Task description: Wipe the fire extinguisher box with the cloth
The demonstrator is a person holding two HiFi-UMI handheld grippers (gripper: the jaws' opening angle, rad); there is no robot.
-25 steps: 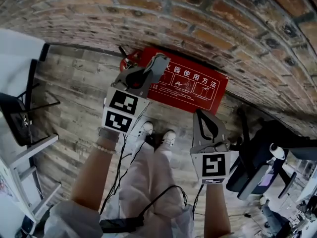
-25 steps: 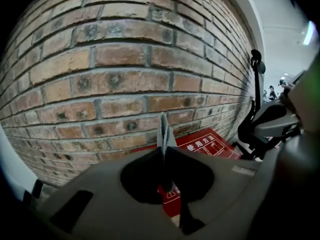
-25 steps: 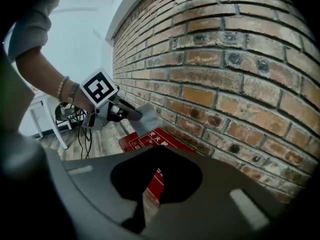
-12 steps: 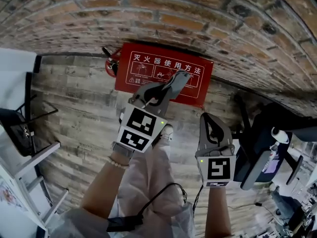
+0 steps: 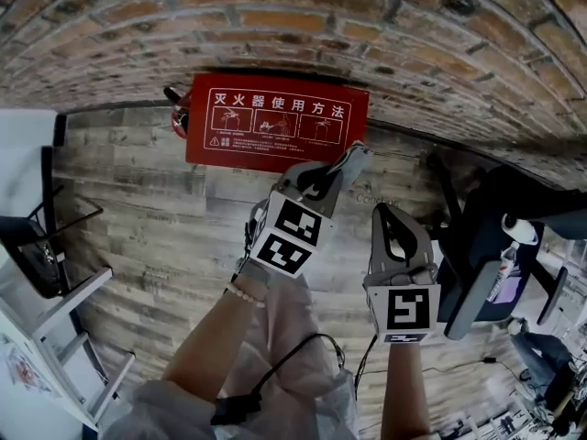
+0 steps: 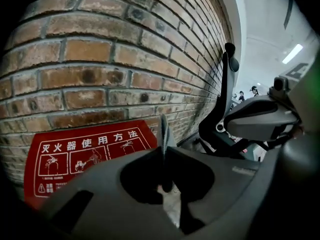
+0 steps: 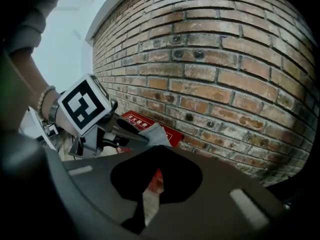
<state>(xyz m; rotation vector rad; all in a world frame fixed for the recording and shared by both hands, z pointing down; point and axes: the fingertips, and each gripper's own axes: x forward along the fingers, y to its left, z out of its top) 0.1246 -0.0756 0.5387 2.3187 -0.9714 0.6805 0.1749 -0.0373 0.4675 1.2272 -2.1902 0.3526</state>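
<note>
The red fire extinguisher box [image 5: 275, 122] lies on the wooden floor against the brick wall, white instructions on its top. It also shows in the left gripper view [image 6: 80, 154] and the right gripper view [image 7: 134, 118]. My left gripper [image 5: 353, 157] hangs just off the box's lower right corner, shut on a grey cloth [image 5: 356, 154]. The cloth [image 6: 164, 131] stands edge-on between the jaws, and the right gripper view shows it [image 7: 156, 133] at the left gripper's tip. My right gripper [image 5: 382, 211] is lower and to the right, shut and holding nothing.
A black office chair [image 5: 486, 246] stands at the right, close to the right gripper. White furniture with a dark frame [image 5: 37, 273] is at the left. A red extinguisher part [image 5: 176, 117] pokes out at the box's left end. The person's legs and a cable are below.
My left gripper, with the cloth, has swept from the box's left part rightward across its top and off its lower right corner. The right gripper has hardly moved.
</note>
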